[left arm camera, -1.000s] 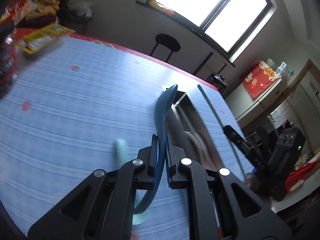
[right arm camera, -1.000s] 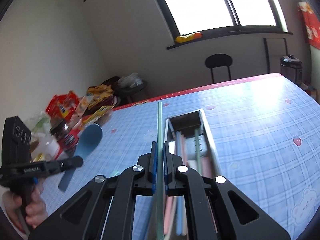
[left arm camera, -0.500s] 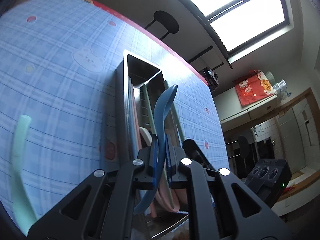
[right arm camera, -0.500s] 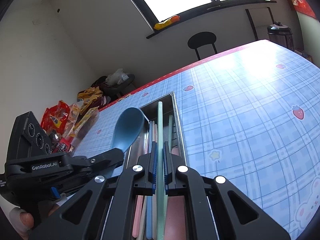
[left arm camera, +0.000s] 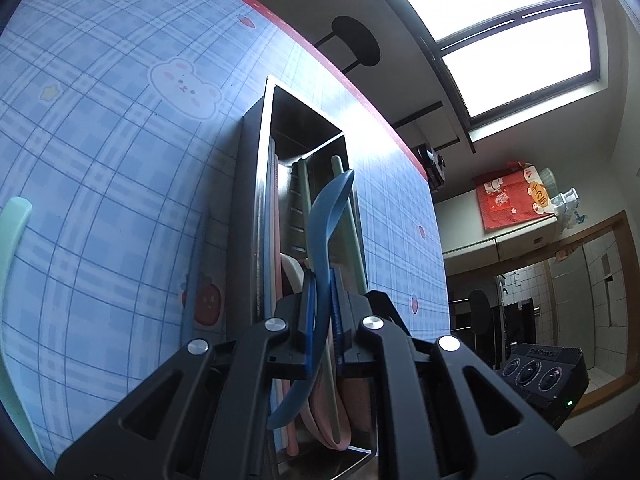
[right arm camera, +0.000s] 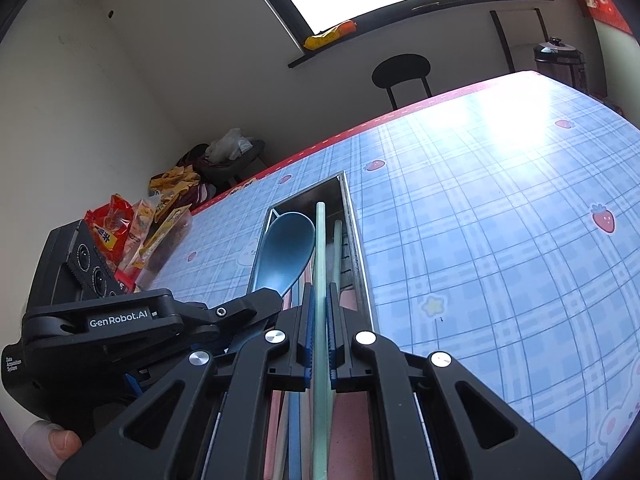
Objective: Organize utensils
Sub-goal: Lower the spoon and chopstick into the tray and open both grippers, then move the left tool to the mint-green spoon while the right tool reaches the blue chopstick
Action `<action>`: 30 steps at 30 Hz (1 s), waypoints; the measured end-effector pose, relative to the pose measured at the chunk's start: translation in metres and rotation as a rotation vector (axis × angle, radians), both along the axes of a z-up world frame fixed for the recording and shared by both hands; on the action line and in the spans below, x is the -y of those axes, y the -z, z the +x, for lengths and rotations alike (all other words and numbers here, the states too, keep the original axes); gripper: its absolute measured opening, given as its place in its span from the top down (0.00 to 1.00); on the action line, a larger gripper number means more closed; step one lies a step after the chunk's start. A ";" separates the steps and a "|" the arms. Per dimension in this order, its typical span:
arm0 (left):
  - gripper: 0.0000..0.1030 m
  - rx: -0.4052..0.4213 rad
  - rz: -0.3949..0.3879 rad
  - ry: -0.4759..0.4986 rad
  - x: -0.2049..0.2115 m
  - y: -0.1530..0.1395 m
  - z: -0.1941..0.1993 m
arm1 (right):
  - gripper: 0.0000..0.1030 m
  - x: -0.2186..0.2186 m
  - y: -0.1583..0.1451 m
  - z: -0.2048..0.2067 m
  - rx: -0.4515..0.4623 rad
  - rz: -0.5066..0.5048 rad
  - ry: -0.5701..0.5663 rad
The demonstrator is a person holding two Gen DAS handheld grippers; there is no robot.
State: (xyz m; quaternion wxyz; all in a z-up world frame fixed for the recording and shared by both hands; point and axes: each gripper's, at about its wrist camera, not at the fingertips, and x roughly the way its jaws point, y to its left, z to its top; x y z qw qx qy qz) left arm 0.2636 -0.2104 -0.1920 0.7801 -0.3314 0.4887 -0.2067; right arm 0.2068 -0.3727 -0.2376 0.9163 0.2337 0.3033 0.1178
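While clamped: spoon, chopstick.

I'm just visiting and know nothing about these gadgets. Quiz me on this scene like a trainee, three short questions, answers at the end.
1. True or false: the left gripper is shut on a blue spoon.
2. What does the right gripper hold? A) a fork B) a green chopstick C) nothing
3. Fill in: both utensils are held over a long metal ____ on the table.

Key
1. True; the pads pinch its handle.
2. B
3. tray, already holding pink, blue and green utensils.
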 end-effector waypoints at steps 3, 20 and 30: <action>0.84 0.018 0.024 0.000 -0.001 -0.004 0.001 | 0.93 0.000 0.001 0.001 -0.007 0.002 0.000; 0.41 0.373 0.348 -0.033 -0.060 -0.092 -0.032 | 0.19 0.011 -0.027 -0.026 0.112 -0.018 0.103; 0.41 0.431 0.515 -0.055 -0.147 -0.092 -0.081 | 0.20 -0.013 -0.036 -0.040 0.169 -0.124 0.062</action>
